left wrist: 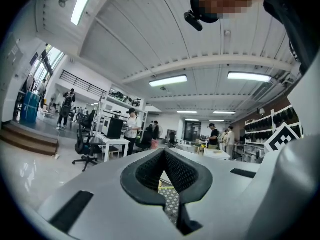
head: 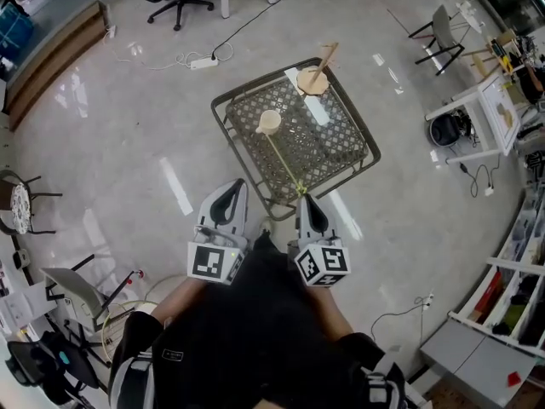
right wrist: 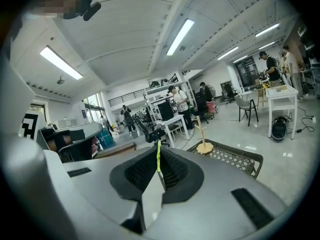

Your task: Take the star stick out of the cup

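A tan cup (head: 268, 122) stands on the metal mesh table (head: 341, 147). A thin yellow-green stick (head: 286, 164) slants from the cup down to my right gripper (head: 303, 196), which is shut on its near end. The star end is not visible; it appears to sit inside the cup. In the right gripper view the stick (right wrist: 158, 156) rises between the closed pads of the right gripper (right wrist: 159, 170). My left gripper (head: 228, 196) hovers at the table's front-left corner, shut with nothing held. The left gripper (left wrist: 164, 156) points up at the room in its own view.
A wooden peg stand (head: 313, 78) sits at the table's far corner, also seen as the wooden peg stand (right wrist: 203, 143). A power strip (head: 203, 62) and cable lie on the floor behind. White desks (head: 490, 113) and chairs stand to the right, shelving (head: 511, 305) at the lower right.
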Demonstrator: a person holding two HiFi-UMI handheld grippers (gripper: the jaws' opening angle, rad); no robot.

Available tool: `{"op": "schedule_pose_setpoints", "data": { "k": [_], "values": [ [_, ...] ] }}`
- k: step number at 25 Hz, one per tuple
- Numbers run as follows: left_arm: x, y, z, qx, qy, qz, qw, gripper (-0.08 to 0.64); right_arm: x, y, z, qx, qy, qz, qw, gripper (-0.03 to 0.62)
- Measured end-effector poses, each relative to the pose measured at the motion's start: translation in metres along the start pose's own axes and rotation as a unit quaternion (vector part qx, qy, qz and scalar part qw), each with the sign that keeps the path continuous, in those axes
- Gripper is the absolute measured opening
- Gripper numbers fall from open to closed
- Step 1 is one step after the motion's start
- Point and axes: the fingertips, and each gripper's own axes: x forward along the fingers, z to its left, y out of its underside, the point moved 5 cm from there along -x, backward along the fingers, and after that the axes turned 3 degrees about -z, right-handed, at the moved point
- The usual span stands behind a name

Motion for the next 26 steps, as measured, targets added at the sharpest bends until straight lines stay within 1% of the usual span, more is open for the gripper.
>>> {"op": "schedule_pose_setpoints", "data": {
  "k": [3, 7, 10, 26],
  "values": [
    [-0.003, -0.001, -0.002, 0.001, 0.006, -0.003, 1.0, 0.015, -0.006, -0.002, 0.003, -0.001, 0.004, -0.006, 1.0, 0.021],
    [-0.006, 0.0, -0.001, -0.012, 0.01, 0.002, 0.9999, 0.015, -0.011, -0.004, 0.008, -0.003, 0.008, -0.011, 1.0, 0.021],
    [-0.008, -0.001, 0.001, -0.009, 0.015, 0.0, 0.9998, 0.015, -0.013, -0.002, 0.012, -0.004, 0.01, -0.012, 1.0, 0.021],
    [-0.01, 0.0, 0.004, -0.007, 0.018, 0.001, 0.9998, 0.015, -0.011, 0.0, 0.015, -0.006, 0.009, -0.011, 1.0, 0.021]
  ]
}}
